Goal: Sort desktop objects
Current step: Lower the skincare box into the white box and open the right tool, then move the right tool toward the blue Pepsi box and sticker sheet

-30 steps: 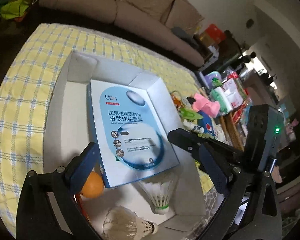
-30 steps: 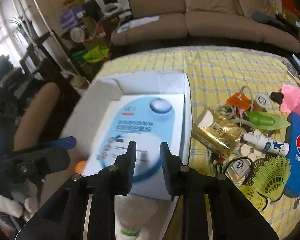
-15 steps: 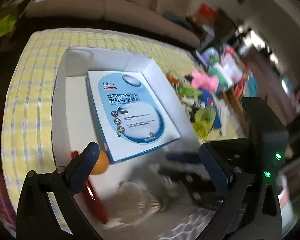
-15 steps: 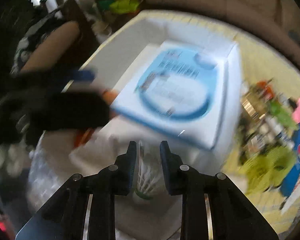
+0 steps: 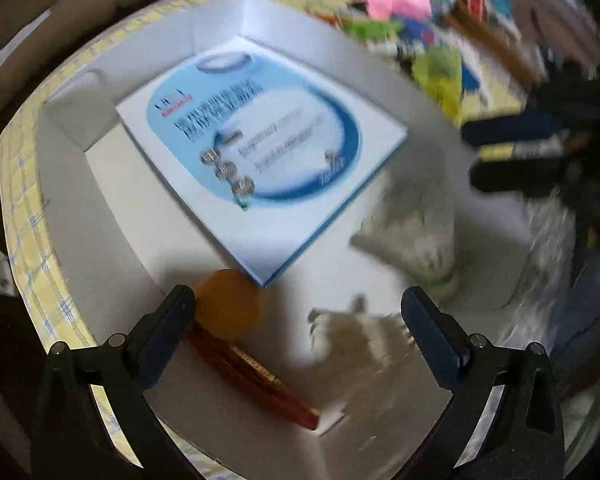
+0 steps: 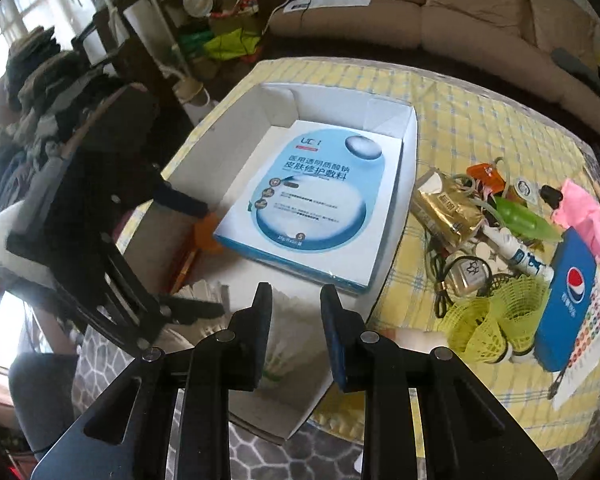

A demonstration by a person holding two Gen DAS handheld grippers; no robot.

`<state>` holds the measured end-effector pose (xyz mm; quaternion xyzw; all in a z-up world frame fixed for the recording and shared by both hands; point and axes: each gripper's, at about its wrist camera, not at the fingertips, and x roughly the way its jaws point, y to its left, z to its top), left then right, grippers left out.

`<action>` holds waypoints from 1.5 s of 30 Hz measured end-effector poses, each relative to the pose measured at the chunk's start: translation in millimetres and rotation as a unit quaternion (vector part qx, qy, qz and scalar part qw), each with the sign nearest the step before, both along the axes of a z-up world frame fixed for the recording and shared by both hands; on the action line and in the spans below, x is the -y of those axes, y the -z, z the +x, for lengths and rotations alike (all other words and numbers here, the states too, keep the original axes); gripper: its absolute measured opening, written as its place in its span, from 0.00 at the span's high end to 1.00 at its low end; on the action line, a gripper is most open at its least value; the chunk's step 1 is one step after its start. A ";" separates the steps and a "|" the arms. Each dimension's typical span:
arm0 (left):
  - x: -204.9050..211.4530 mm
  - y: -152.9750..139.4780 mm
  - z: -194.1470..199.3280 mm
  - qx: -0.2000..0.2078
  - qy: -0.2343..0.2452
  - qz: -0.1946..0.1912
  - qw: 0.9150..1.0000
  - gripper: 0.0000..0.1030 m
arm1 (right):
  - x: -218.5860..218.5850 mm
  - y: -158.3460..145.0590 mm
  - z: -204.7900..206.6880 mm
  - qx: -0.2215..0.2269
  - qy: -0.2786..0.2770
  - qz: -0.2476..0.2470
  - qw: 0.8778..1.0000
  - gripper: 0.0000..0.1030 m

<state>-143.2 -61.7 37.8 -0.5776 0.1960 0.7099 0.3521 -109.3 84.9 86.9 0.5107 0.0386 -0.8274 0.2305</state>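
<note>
A white cardboard box sits on the yellow checked tablecloth. Inside it lie a flat blue-and-white carton, an orange ball, a red pen and two white shuttlecocks. My left gripper is open low in the box, one finger beside the ball and a shuttlecock between its fingers, untouched. My right gripper hovers over the box's near end above a shuttlecock. Its jaws are narrowly apart and hold nothing.
Right of the box is a heap of clutter: a gold pouch, yellow-green shuttlecocks, a white tube, a blue Pepsi item and a pink thing. A sofa stands behind the table, and piled clothes at the left.
My left gripper has swung down into the near end of the box, close to the orange ball and the shuttlecock. The right gripper's view swung over the box and has steadied.
</note>
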 end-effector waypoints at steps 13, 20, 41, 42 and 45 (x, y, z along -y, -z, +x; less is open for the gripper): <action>14.2 -35.8 23.5 -0.026 0.040 -0.035 0.998 0.10 | -7.1 3.9 11.6 0.002 0.010 -0.029 1.000 0.74; 32.8 -87.2 33.2 -0.038 -0.065 0.100 0.992 0.06 | -29.2 -9.8 20.2 -0.022 0.041 -0.043 0.998 0.74; -9.7 -9.2 -41.1 0.010 -0.244 0.073 0.967 0.00 | -93.9 12.8 47.5 -0.006 0.088 -0.126 0.988 0.69; -12.6 -8.5 -39.8 0.008 -0.240 0.071 0.968 0.00 | -84.2 18.9 46.5 0.001 0.077 -0.130 0.988 0.69; -14.8 -7.8 -35.4 0.008 -0.232 0.067 0.970 0.00 | -61.2 29.2 45.7 0.011 0.054 -0.138 0.989 0.68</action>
